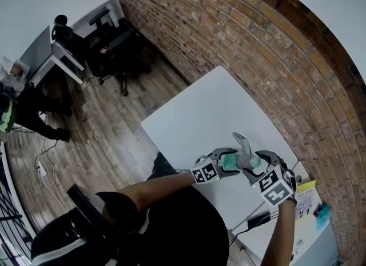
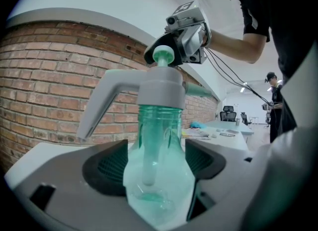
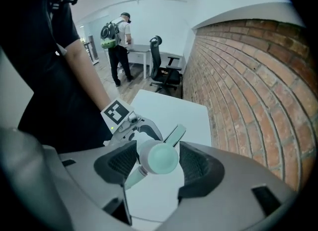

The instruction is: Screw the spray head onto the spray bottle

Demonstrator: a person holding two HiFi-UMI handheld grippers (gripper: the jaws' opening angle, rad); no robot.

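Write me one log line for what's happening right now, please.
phase: screwing spray head on | left gripper: shut on spray bottle | right gripper: around spray head from above, grip unclear

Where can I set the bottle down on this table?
The white table is bare from its far corner beside the brick wall to the left tool and right tool at the translucent green plastic spray bottle. Crowded: the neighbouring desk with yellow paper and a teal object.
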